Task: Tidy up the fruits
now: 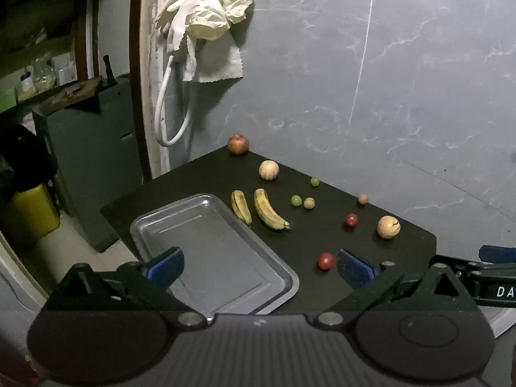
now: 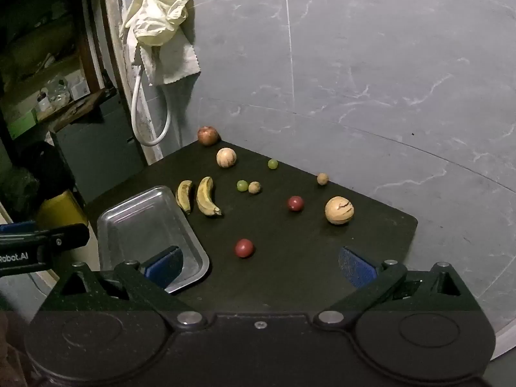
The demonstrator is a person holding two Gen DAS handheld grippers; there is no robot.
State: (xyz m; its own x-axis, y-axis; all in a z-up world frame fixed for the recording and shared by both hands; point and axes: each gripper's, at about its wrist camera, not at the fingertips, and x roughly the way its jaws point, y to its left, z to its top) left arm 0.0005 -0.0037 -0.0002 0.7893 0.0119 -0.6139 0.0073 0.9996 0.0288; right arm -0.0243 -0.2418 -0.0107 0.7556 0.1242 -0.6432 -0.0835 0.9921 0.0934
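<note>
Left gripper (image 1: 259, 266) low in frame, jaws spread wide, nothing btwn blue pads; left pad over steel tray (image 1: 154, 222), right pad just beside near red fruit (image 1: 325, 260) at lower centre-right. Right gripper (image 2: 259, 266) likewise wide, nothing held, angled down over dark table (image 2: 290, 277); left pad over tray's near corner (image 2: 196, 267). In right wrist view, near red fruit (image 2: 244, 247) alone at centre, apart from tray. Further up: two bananas (image 2: 198, 197) side by side, just right of tray's far edge, not touching it. Right of those, second red fruit (image 2: 295, 203) and large tan round fruit (image 2: 339, 210) w/ cracked skin, near table's right edge. Mid table: green grape (image 2: 242, 185) almost touching small tan fruit (image 2: 254, 187); another small tan fruit (image 2: 322, 179) further right. Beyond: second green grape (image 2: 272, 163), tan ribbed round fruit (image 2: 226, 157), and reddish apple-like fruit (image 2: 208, 135) at table's far corner. Tray holds nothing. Upper left: pale cloth and gloves (image 2: 154, 19) hanging on grey marbled wall (image 2: 387, 64), white hose loop (image 2: 154, 122) below.
</note>
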